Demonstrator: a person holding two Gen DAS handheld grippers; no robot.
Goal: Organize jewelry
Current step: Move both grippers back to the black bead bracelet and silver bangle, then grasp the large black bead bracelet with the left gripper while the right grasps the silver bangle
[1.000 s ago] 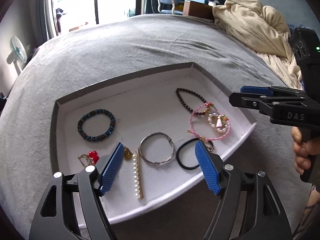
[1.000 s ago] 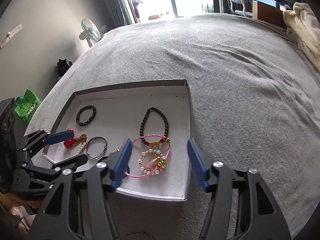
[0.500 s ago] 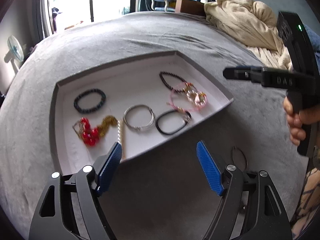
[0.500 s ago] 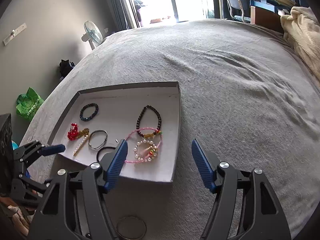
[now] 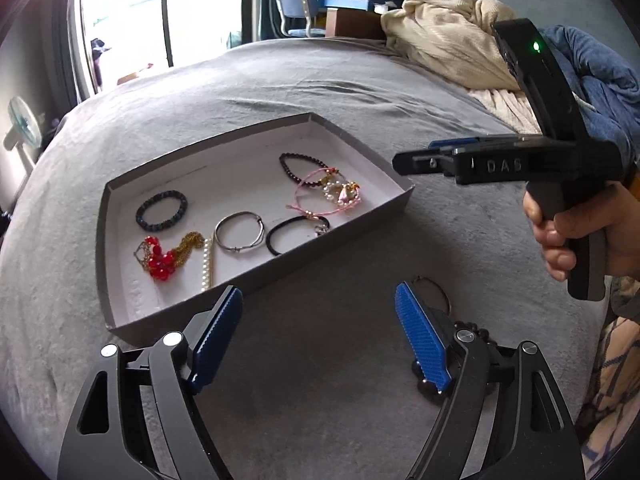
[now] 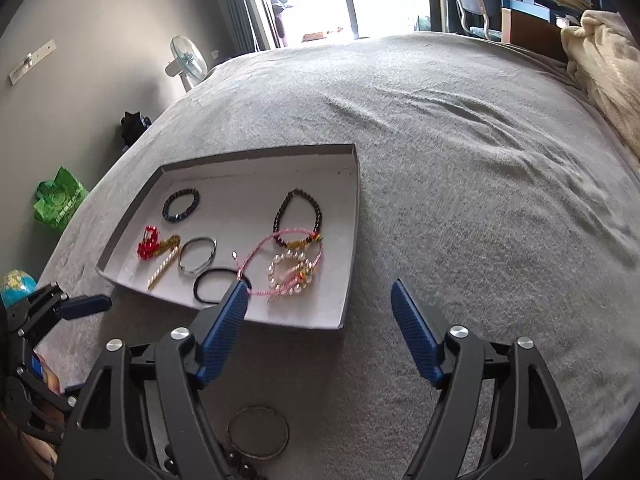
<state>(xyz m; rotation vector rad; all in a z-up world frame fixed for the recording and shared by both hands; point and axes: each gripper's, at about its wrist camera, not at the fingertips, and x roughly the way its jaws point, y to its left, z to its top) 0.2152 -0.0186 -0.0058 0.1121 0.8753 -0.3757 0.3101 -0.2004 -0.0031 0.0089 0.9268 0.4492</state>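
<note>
Surface: a bed (image 6: 460, 160) covered by a grey fleece blanket, wrinkled in shallow folds; it carries everything here.
Tray: a shallow grey box with a white floor (image 5: 224, 184), lying flat on the blanket, in front of both claws.
Tray contents: a dark blue bead bracelet (image 5: 161, 213) toward the far left; a dark brown bead bracelet (image 5: 298, 166) at the far right, overlapped by a pink cord bracelet (image 5: 316, 200) with a pearl ring inside it; a silver bangle (image 5: 239, 232) in the middle; a black hair tie (image 5: 294, 236) just beside it; a red bead piece on gold chain (image 5: 162, 260) and a pearl bar clip (image 5: 207, 260) at the near left.
Loose items: a thin metal hoop (image 6: 258, 432) lies on the blanket outside the tray, with dark beads (image 6: 236, 460) next to it, partly hidden behind the claw frames.
Left claw (image 5: 320, 340): spread wide, nothing between the blue pads, over bare blanket short of the tray.
Right claw (image 6: 316, 336): jaws opening, nothing between them, over the tray's near right corner; a hand (image 5: 580, 232) grips its handle.
Room: bright window at the far side, a standing fan (image 6: 188, 60) by a grey wall, a blue chair (image 5: 296, 12) at a cluttered desk, a cream knitted throw (image 5: 440, 36) and blue cloth on the bed's right, a green bag (image 6: 58, 202) on the floor.
</note>
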